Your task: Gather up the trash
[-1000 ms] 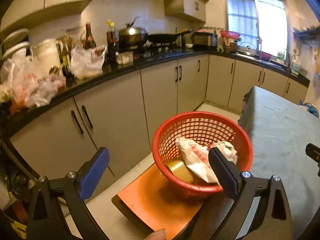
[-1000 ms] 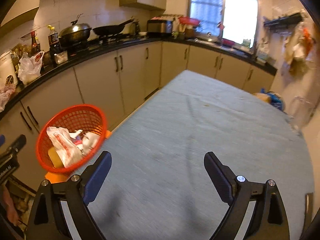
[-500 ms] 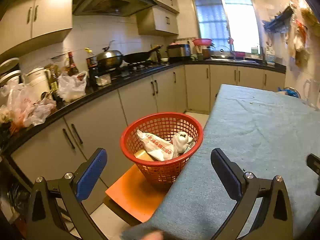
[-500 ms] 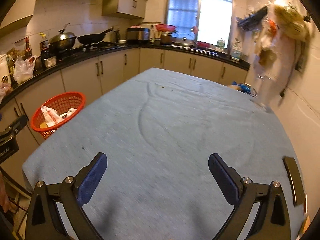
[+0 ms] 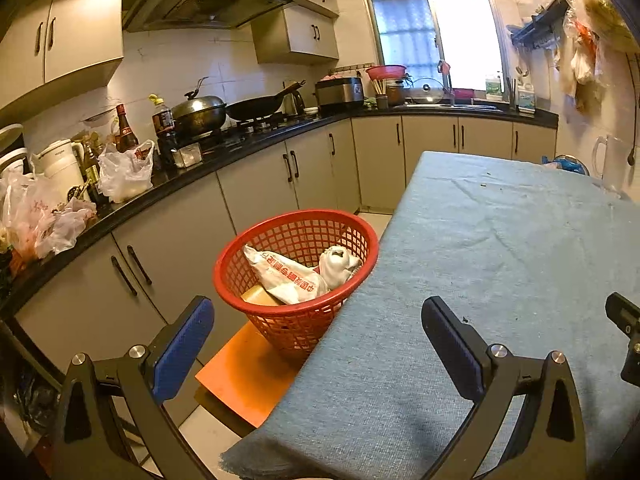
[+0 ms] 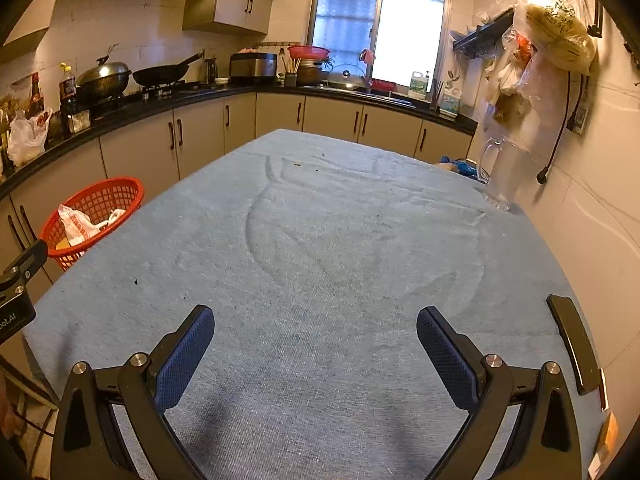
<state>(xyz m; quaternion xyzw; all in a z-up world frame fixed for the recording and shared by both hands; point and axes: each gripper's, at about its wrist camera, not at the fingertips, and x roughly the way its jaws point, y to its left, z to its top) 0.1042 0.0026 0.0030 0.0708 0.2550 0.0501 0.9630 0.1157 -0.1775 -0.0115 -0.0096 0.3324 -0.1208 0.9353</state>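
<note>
Left wrist view: red basket (image 5: 296, 272) now farther from tongs (image 5: 316, 340)

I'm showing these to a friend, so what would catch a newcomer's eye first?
The red basket, on an orange stool beside the table's left edge, holds a printed white bag and crumpled paper. Next, the wide blue tablecloth, nearly bare. Both open claws, left and right, hold nothing.

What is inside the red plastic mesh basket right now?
The red plastic mesh basket holds a white printed plastic bag, a crumpled white wrapper and a tan flat piece; anything beneath is covered.
</note>
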